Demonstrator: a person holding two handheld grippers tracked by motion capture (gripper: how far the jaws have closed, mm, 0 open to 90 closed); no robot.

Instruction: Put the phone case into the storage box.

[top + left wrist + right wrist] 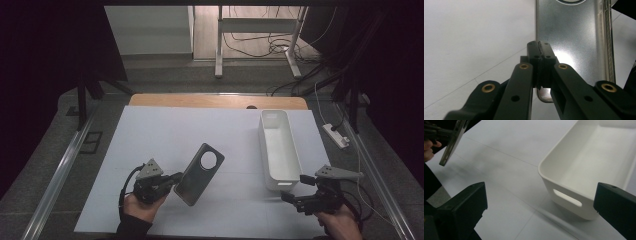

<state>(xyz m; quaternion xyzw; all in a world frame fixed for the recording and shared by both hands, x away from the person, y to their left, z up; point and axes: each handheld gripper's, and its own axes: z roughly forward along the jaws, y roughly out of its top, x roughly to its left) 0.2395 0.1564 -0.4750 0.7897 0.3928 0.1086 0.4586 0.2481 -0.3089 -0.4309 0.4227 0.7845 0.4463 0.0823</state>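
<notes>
Gripping the near end of a grey phone case (199, 173), the left claw (172, 181) has its jaws pressed together on the case's edge — in the left gripper view the two black jaw tips meet on the case's lower left side (571, 45). From the high view the case's long axis runs diagonally, its gripped end toward the person and left, its far end up and to the right, where the round camera cutout (208, 160) sits. The right gripper view catches the case edge-on (452, 142), clear of the surface, with its faint shadow on the white table (165, 135) beneath; it hangs over the table's near middle, left of the bin. A white plastic bin (278, 150) stands on the right part of the table, long axis running away from the person, a slot handle (567, 198) cut in its near end wall; its inside looks bare. The right claw (295, 192) hovers just before that near end, jaws spread wide with nothing between them — in its own view the bin's corner lies in the gap. The left hand (142, 207) and right hand (342, 225) grip the tools from below.
</notes>
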